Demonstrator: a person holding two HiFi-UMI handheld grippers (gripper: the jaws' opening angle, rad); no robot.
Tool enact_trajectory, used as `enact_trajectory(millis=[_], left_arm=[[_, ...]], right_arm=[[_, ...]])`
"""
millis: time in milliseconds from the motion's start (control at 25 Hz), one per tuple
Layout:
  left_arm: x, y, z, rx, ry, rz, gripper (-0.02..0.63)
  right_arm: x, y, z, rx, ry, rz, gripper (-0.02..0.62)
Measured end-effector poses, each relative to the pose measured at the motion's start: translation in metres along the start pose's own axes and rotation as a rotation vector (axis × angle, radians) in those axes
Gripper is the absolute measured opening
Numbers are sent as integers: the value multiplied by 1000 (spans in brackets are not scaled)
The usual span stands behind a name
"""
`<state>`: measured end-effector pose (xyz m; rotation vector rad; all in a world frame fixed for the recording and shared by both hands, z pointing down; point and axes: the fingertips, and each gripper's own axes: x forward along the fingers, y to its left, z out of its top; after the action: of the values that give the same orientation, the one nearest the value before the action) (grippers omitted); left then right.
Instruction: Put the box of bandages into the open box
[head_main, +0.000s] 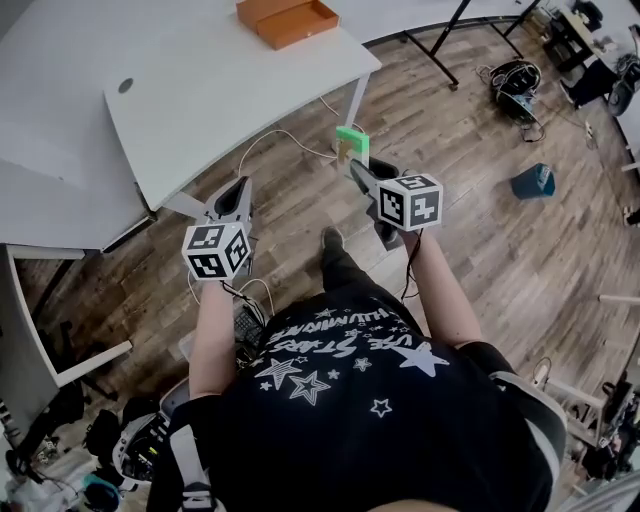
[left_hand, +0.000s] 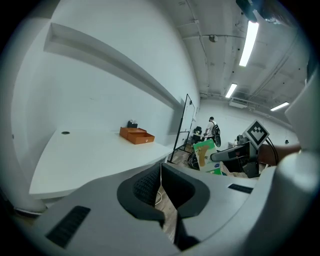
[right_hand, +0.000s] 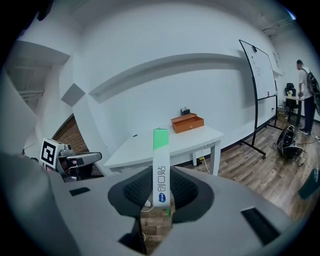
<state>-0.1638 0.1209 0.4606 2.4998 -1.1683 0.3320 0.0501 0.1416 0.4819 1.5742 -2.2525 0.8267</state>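
Note:
My right gripper (head_main: 358, 168) is shut on the box of bandages (head_main: 351, 147), a slim white and green carton held upright in the air, edge-on between the pads in the right gripper view (right_hand: 160, 170). It hangs over the wooden floor just off the white table's near corner. The open box (head_main: 288, 20) is orange and sits at the far end of that table, with its lid back (right_hand: 187, 122). My left gripper (head_main: 238, 190) is shut and holds nothing, beside the table's front edge. The left gripper view shows the carton (left_hand: 205, 155) and the orange box (left_hand: 136, 135).
The white table (head_main: 200, 90) fills the upper left, with a leg (head_main: 352, 100) near the carton. Cables (head_main: 280, 140) trail on the floor. A whiteboard stand (head_main: 440, 50), a bag (head_main: 515, 78) and a blue object (head_main: 533, 182) lie to the right. A person (right_hand: 305, 95) stands far off.

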Motion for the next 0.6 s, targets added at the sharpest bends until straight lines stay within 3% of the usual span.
enact_trajectory(millis=[280,600], left_arm=[[95,22,54,-12,-5,49,25],[176,34,89,-25,-13,100,25]], right_arm=[[64,-77,81,-3,-4,32,115],[118,-143,137,-17,6,79,115]])
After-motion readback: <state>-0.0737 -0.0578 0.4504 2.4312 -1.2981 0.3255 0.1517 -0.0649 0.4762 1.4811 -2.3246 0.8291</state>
